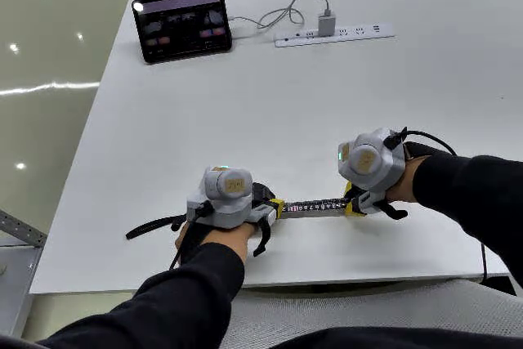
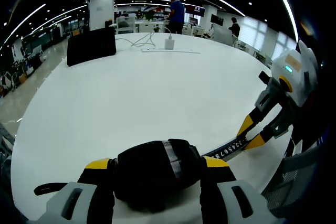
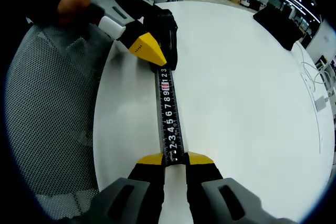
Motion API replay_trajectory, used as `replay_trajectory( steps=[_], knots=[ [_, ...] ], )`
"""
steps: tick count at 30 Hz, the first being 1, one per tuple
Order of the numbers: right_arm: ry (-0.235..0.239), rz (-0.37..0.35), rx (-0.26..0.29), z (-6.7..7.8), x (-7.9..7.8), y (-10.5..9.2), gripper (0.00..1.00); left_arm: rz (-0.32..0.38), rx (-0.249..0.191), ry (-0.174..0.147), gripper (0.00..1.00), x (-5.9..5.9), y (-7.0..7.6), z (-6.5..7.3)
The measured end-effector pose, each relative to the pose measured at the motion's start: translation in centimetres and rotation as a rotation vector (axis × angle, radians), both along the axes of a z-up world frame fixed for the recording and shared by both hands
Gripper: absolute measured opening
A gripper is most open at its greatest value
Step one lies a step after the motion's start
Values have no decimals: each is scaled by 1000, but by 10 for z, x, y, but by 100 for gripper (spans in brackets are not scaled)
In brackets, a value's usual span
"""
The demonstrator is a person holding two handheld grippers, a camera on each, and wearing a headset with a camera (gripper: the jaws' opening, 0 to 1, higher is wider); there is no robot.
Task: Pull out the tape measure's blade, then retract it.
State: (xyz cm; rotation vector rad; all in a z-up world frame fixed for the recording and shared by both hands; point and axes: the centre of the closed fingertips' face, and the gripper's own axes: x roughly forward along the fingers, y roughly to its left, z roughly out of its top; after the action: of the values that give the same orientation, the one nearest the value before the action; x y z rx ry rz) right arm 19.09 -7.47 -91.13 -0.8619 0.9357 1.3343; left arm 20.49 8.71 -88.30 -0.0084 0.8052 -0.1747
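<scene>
Near edge of worktop (image 1: 286, 104): my left hand-held gripper (image 2: 157, 167) clamped across black tape measure case (image 3: 167, 35), jaws on both flanks. Blade (image 3: 168, 114) out short way rightward, low over worktop, tip pinched in my right hand-held gripper (image 3: 170, 158). Case rigid, probably weighty enough to anchor. Blade thin, springy, slick: best held at end hook, eased back, not let snap. Far: tablet (image 1: 181, 24), power strip (image 1: 335, 34).

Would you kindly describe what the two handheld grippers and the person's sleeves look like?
The left gripper and right gripper both have pale grey housings, black jaws with yellow tips and a small green light. A black cable leaves the right one. The sleeves are black.
</scene>
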Motion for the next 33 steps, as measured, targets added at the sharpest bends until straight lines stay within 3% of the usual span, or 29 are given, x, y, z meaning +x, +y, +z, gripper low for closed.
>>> replay_trajectory(
  steps=[11,18,33],
  knots=[
    [0,2,42,1,-1,5,10,6,4,-9,63,0,0,0],
    [0,10,38,0,-1,8,10,5,-2,-24,63,1,0,0],
    [-3,2,55,2,-1,15,10,5,-3,-22,63,1,0,0]
  ],
)
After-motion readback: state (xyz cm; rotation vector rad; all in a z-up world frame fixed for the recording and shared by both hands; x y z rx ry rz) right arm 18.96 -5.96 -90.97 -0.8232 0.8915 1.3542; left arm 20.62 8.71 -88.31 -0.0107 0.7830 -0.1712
